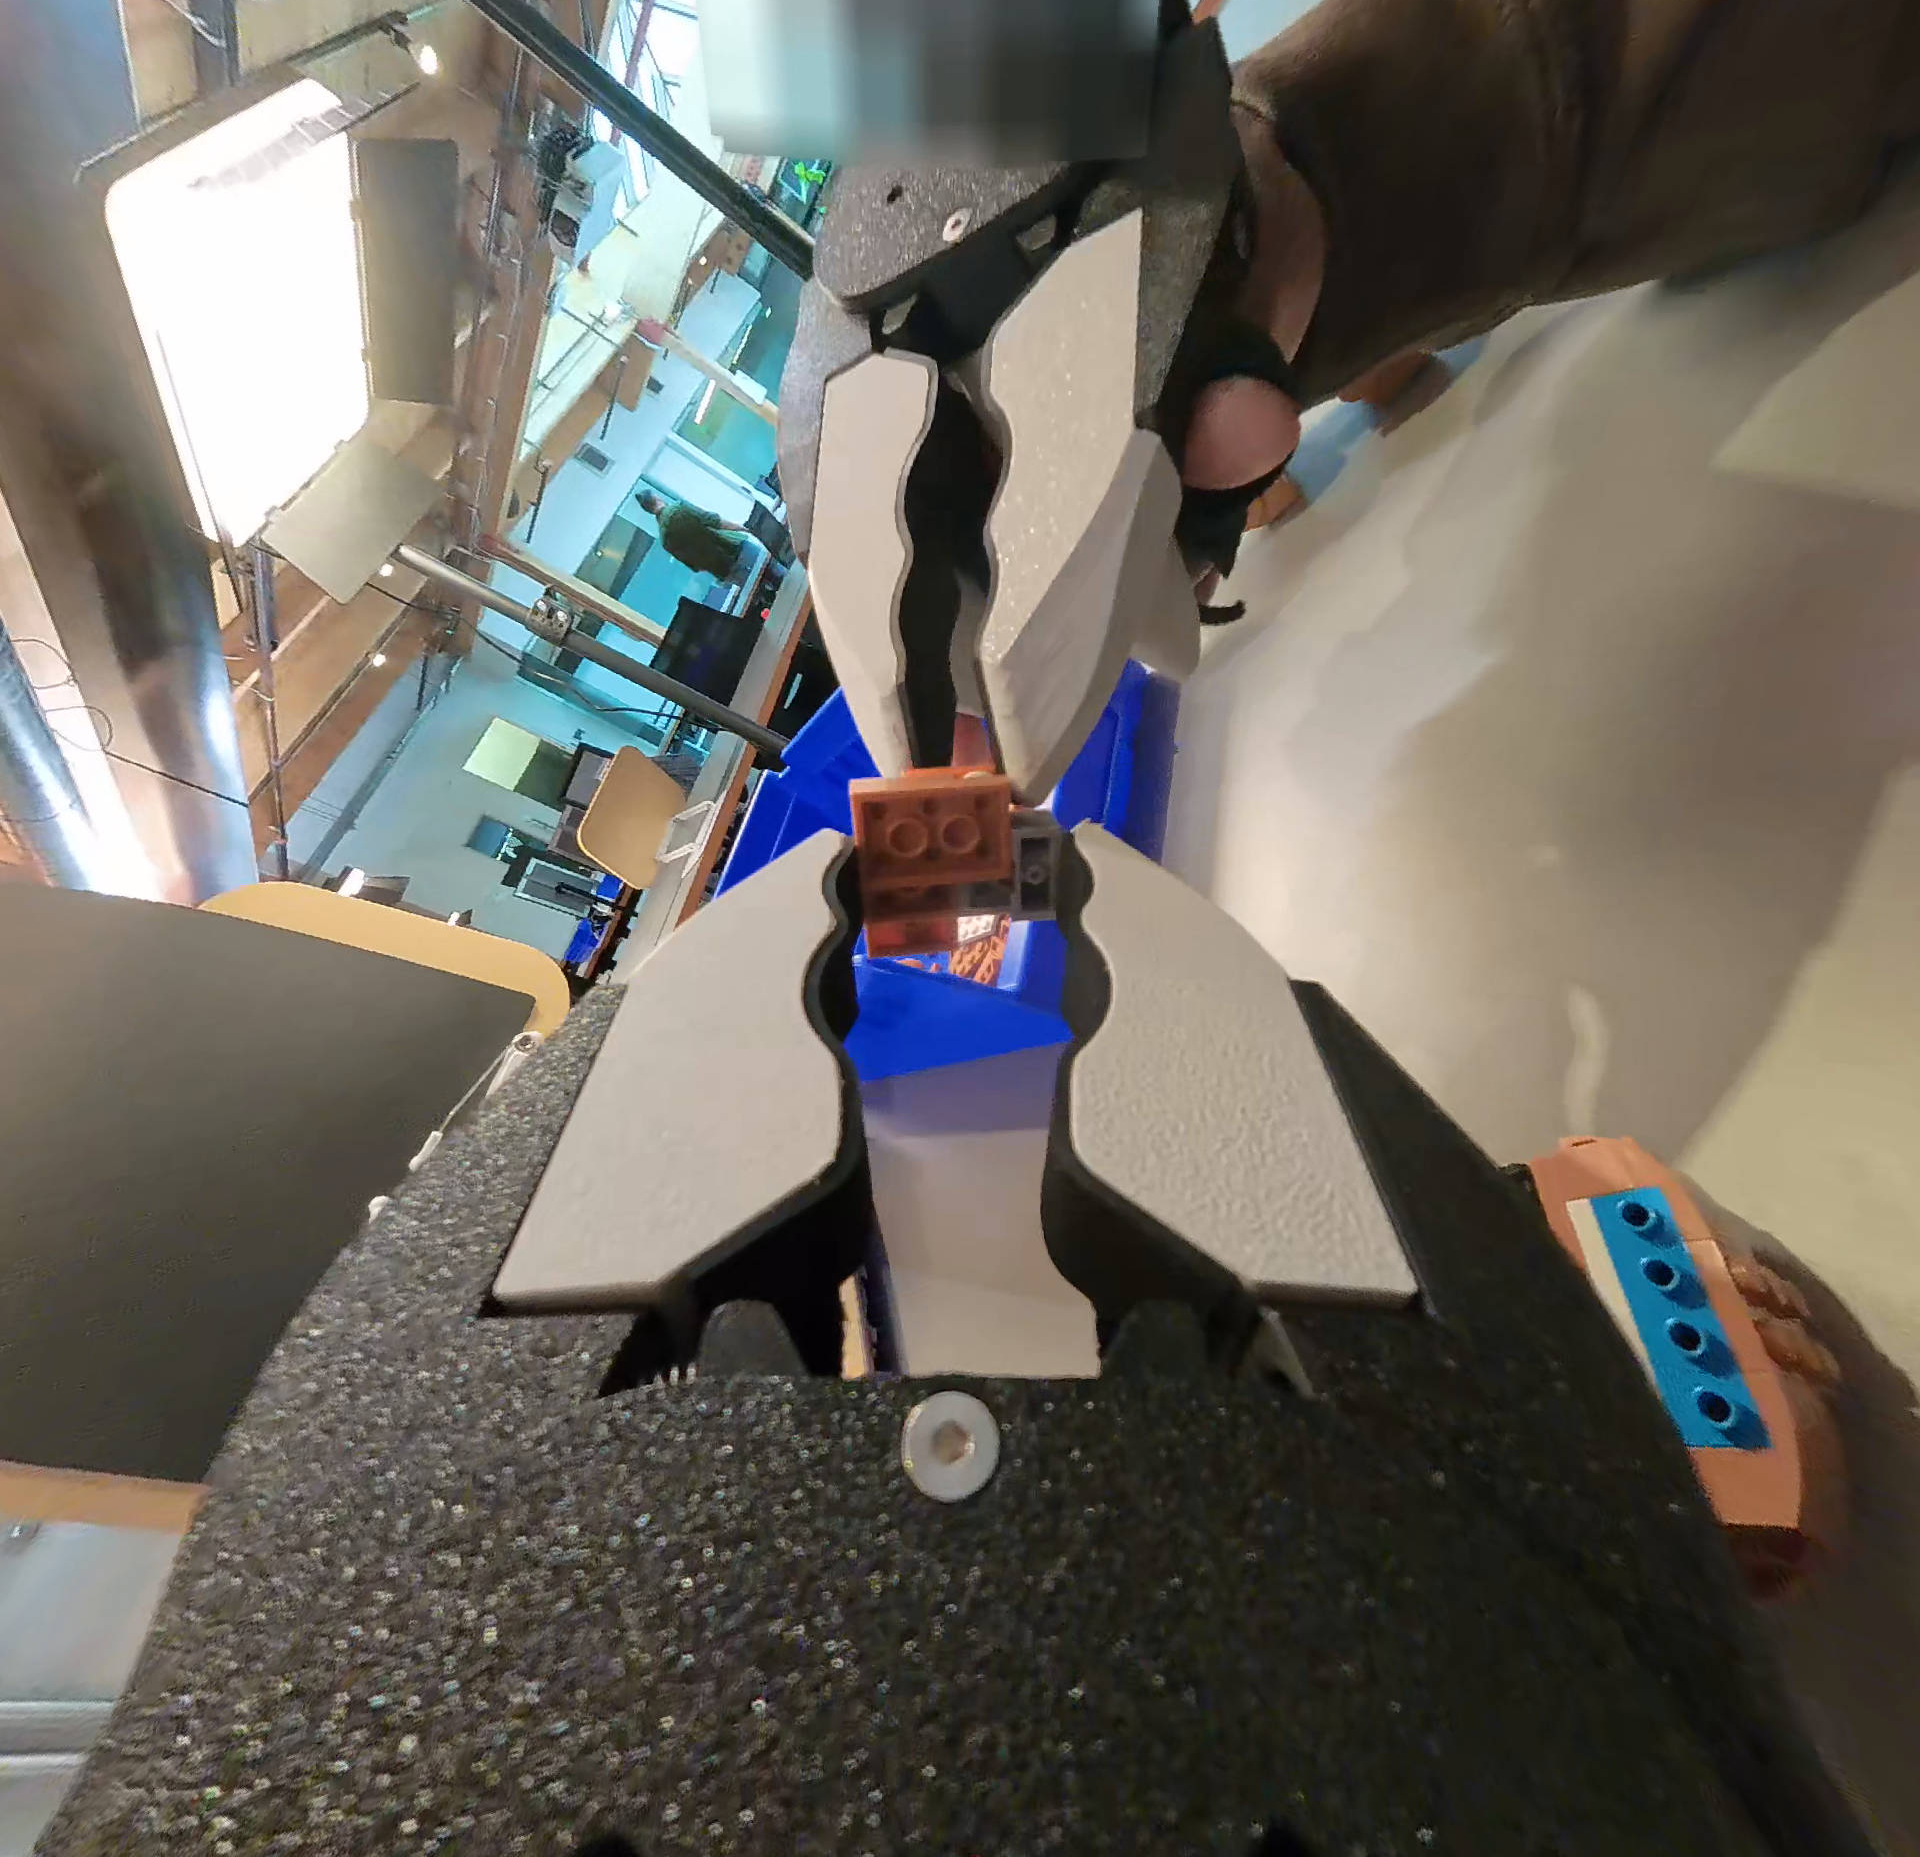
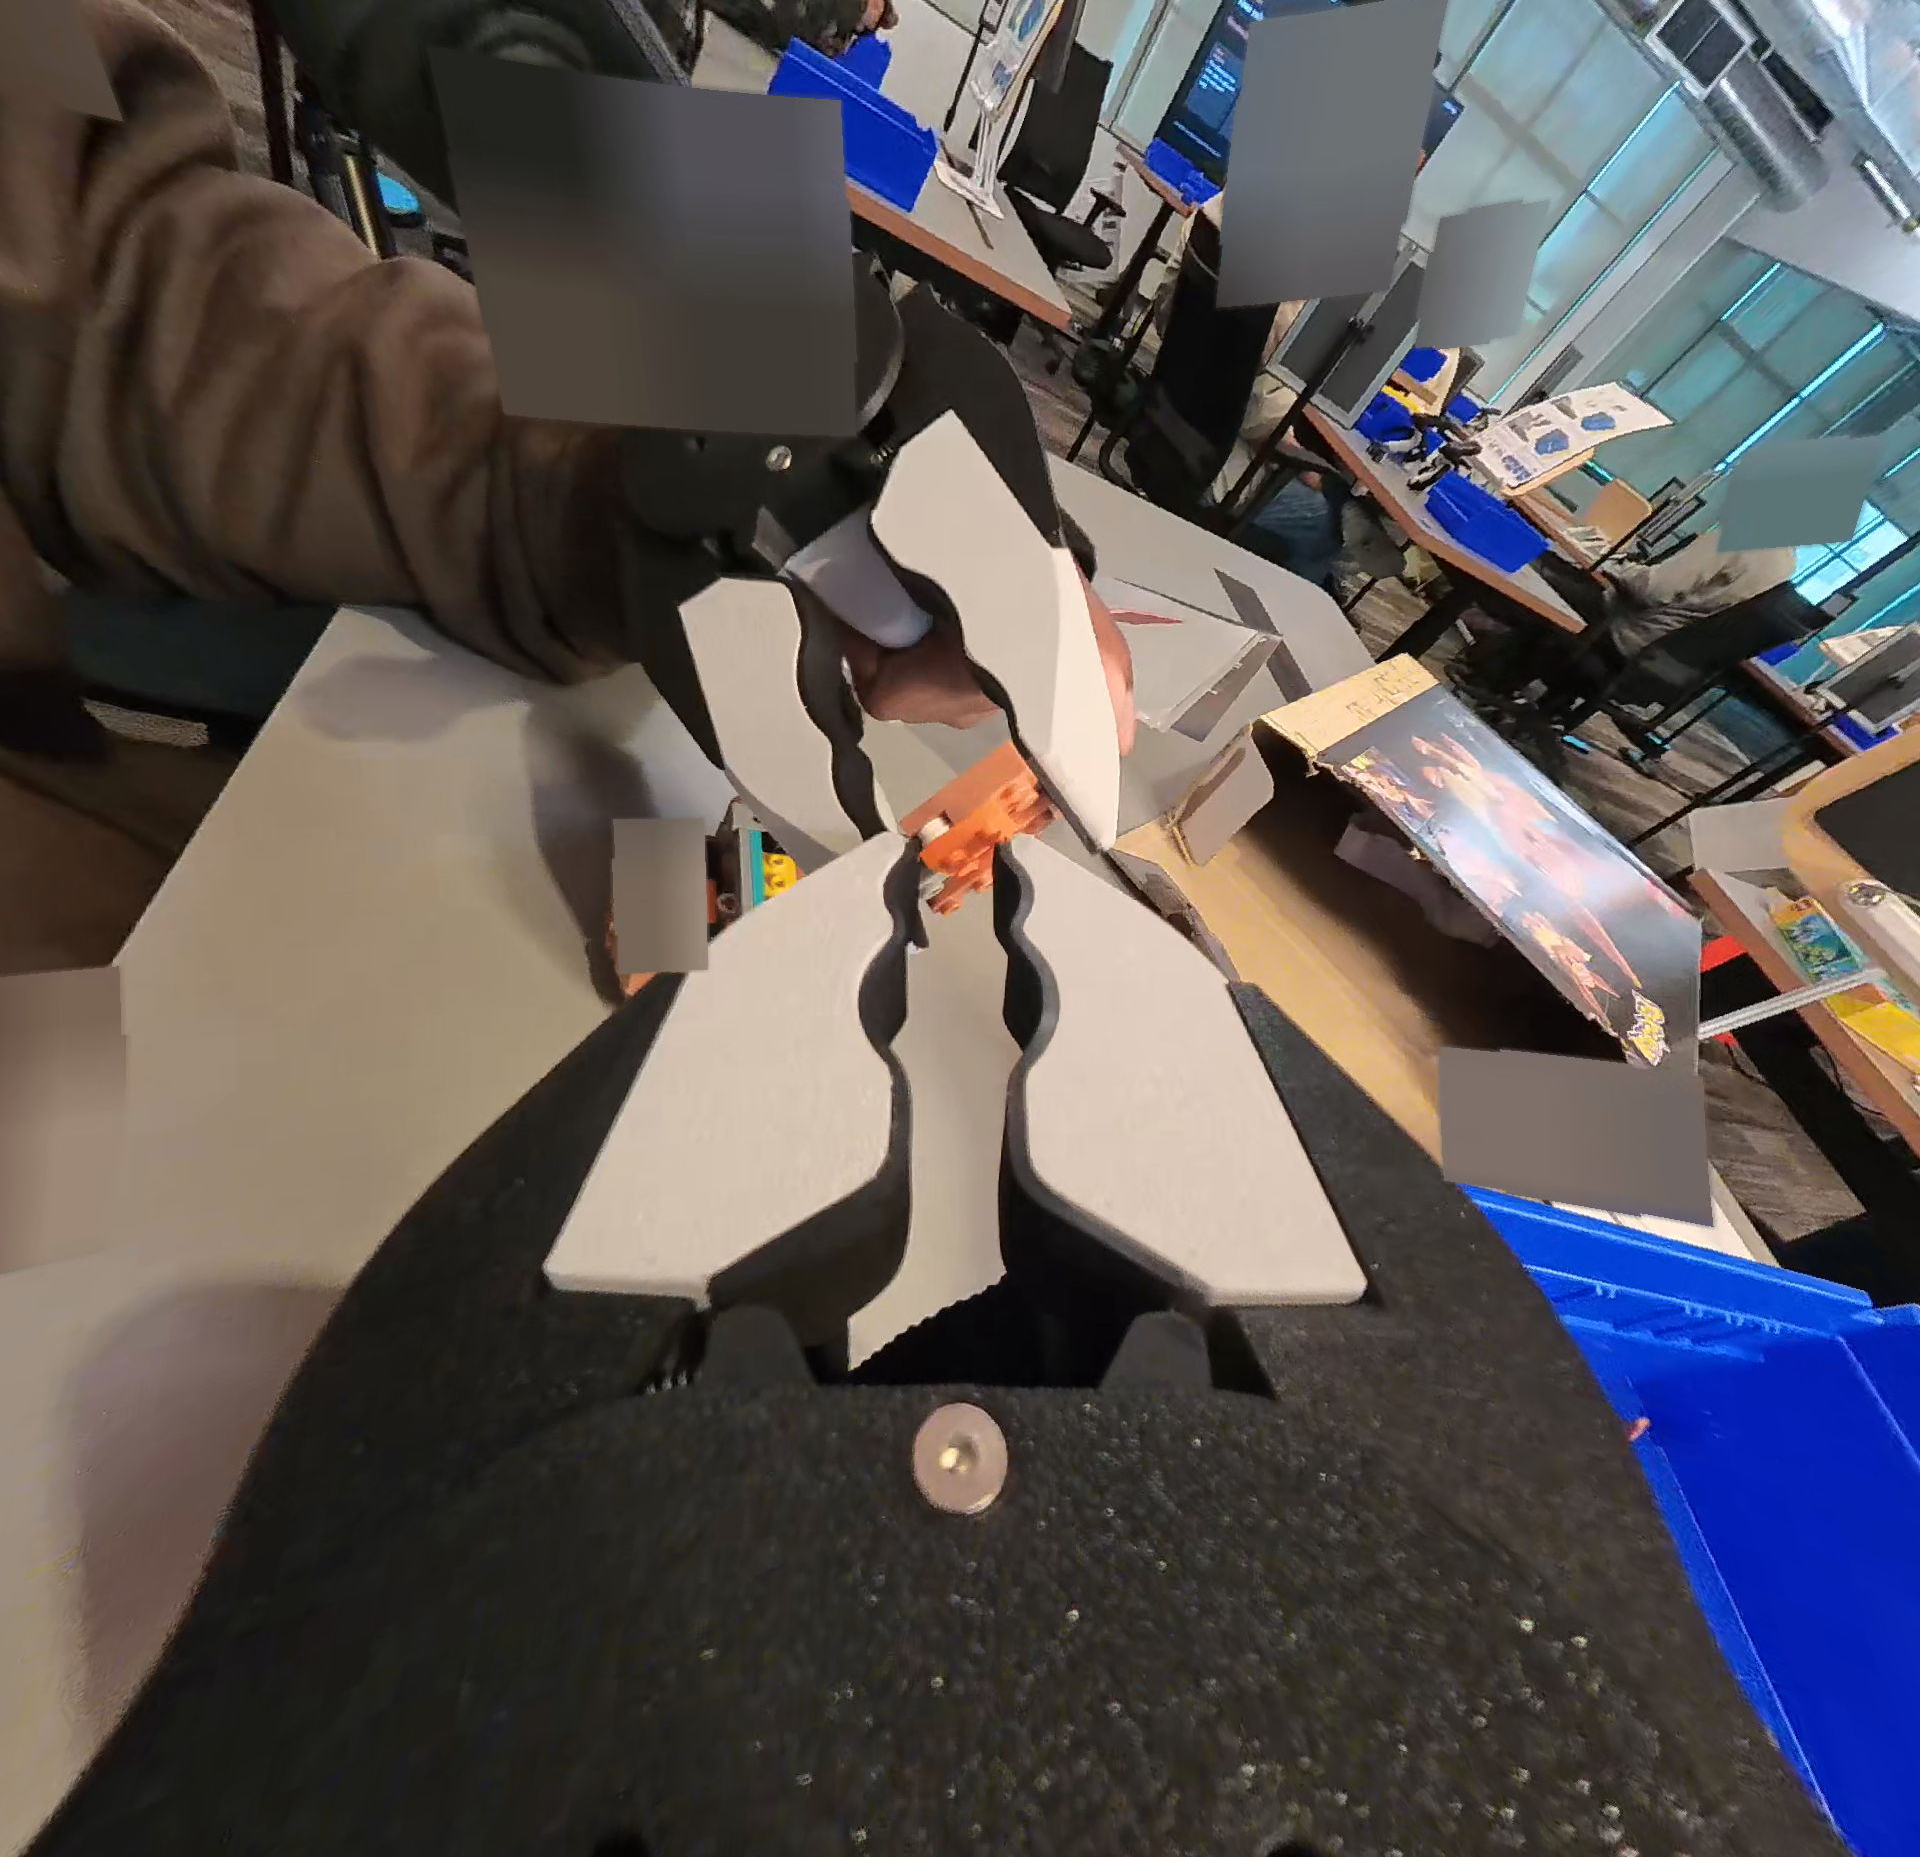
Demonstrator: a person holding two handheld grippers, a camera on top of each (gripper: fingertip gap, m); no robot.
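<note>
- A small brown brick assembly [image 1: 933, 862] with a dark grey piece on one side hangs in the air between two facing grippers, above a blue bin [image 1: 966, 1007].
- The left gripper [image 1: 956, 872] has its fingers parted by a narrow gap, the brick set between their tips; whether both tips touch it cannot be told.
- The right gripper [image 1: 961, 768] meets the brick from the opposite side, its fingers nearly together and pinching the brick's far edge; seen from its own camera, the right gripper [image 2: 956, 872] fingertips close on the orange-brown studded brick [image 2: 971, 841].
- The fingers are flat, pale grey plates with wavy black inner edges, mounted on speckled black bodies.
- Beyond the brick: a grey desk [image 2: 312, 924], a torn cardboard box [image 2: 1475, 841], and a sleeved arm [image 2: 260, 436].
- Beside the bin, a studded blue-and-tan model [image 1: 1683, 1329] lies at the frame's edge.
</note>
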